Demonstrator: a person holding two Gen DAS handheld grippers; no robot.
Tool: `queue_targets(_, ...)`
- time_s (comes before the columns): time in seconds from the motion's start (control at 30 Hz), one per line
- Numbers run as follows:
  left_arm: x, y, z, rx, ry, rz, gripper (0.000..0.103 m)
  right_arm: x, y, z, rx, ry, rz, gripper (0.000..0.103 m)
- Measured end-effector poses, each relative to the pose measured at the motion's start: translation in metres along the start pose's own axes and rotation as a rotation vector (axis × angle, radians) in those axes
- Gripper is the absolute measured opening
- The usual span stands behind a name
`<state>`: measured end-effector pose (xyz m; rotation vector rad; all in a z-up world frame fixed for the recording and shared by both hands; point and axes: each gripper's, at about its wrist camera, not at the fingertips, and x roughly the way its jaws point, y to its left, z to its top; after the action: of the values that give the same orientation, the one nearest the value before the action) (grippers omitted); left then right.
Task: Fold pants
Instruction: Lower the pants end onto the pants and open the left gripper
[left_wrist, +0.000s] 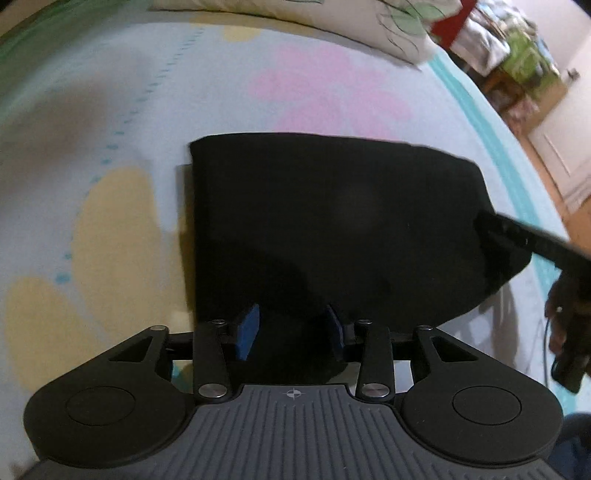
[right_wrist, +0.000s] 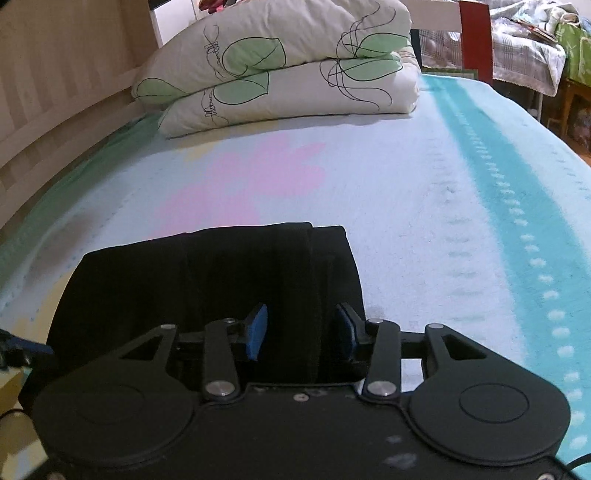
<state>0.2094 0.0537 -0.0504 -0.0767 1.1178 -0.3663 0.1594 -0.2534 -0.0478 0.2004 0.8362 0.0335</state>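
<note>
Nearest in the left wrist view, the left gripper (left_wrist: 291, 328) has its blue-padded fingers (left_wrist: 248, 330) spread wide apart, with the near edge of the black pants (left_wrist: 332, 221) lying between them; the pads do not press the cloth, so nothing is gripped. The right wrist view shows the same for the right gripper (right_wrist: 303, 332): its fingers (right_wrist: 257, 332) are well apart, straddling a ridge of folded black cloth (right_wrist: 207, 280) without closing on it. The pants lie as a compact folded stack on the bed (left_wrist: 92, 129), flat on a pale blue blanket printed with yellow and pink petals. In the left wrist view the right gripper (left_wrist: 517, 236) shows as a dark bar reaching in to the right edge of the stack, with the person's hand (left_wrist: 561, 317) behind it. Beyond the pants a pink flower (right_wrist: 236, 184) marks the blanket, and a turquoise stripe (right_wrist: 491, 177) runs along the right side. Farther back a folded white quilt (right_wrist: 280, 70) with green leaf outlines sits near the wooden headboard (right_wrist: 55, 81). Past the foot of the bed, cluttered furniture (right_wrist: 524, 55) with cloth piled on it is blurred.
</note>
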Motion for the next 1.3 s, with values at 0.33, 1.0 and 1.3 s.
queue_targets(0.33,-0.002,0.0,-0.006,-0.002,-0.037,-0.009,0.045,0.015,0.003,0.002,0.024,0.041,0.008,0.055)
queue_targets(1.0,-0.045,0.01,0.002,-0.094,-0.208,0.022,0.047,-0.044,0.084,0.034,-0.331,-0.122,-0.169,0.002)
queue_targets(1.3,-0.048,0.039,0.001,-0.197,-0.205,0.05,0.047,-0.034,0.068,0.054,-0.318,-0.155,-0.212,0.002)
